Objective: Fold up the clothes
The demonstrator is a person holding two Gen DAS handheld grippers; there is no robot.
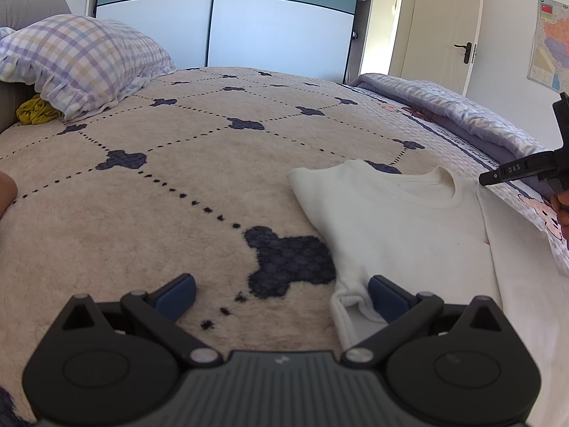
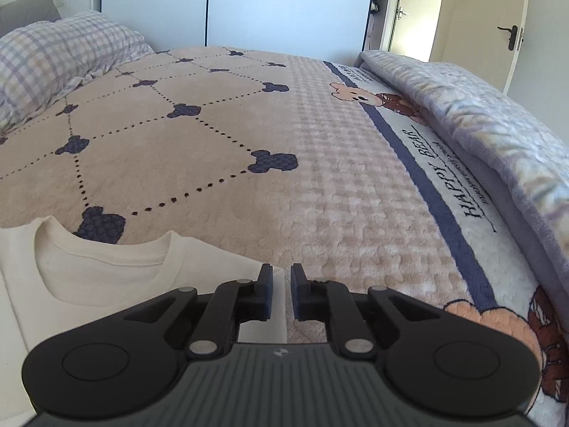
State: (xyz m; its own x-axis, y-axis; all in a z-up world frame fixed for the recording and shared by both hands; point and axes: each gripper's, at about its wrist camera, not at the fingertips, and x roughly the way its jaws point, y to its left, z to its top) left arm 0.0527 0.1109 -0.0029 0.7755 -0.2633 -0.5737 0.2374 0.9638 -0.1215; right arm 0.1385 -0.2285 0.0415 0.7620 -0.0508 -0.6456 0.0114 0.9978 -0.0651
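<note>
White sweatshirt [image 1: 398,227] lay flat on the fleece bed blanket [image 1: 177,185], collar pointing toward the wardrobe [image 1: 220,21], and you had it sitting near the bed's right side, beside the bear-print border [image 2: 441,192]. Your left gripper [image 1: 281,295] had its jaws spread wide, with the right blue pad [image 1: 386,297] touching the bunched cuff [image 1: 350,302] of the sleeve and the other pad resting over bare blanket, so nothing was clamped yet; it looked like you were lining up to pinch that sleeve for a fold inward. Your right gripper [image 2: 282,286] sat at the shoulder edge beside the collar [image 2: 106,249], jaws drawn nearly together with a thin gap showing, and I couldn't tell whether any fabric was caught between them. Plaid pillow [image 1: 74,60] stayed well apart at the head of the bed, leaving you room to work.
</note>
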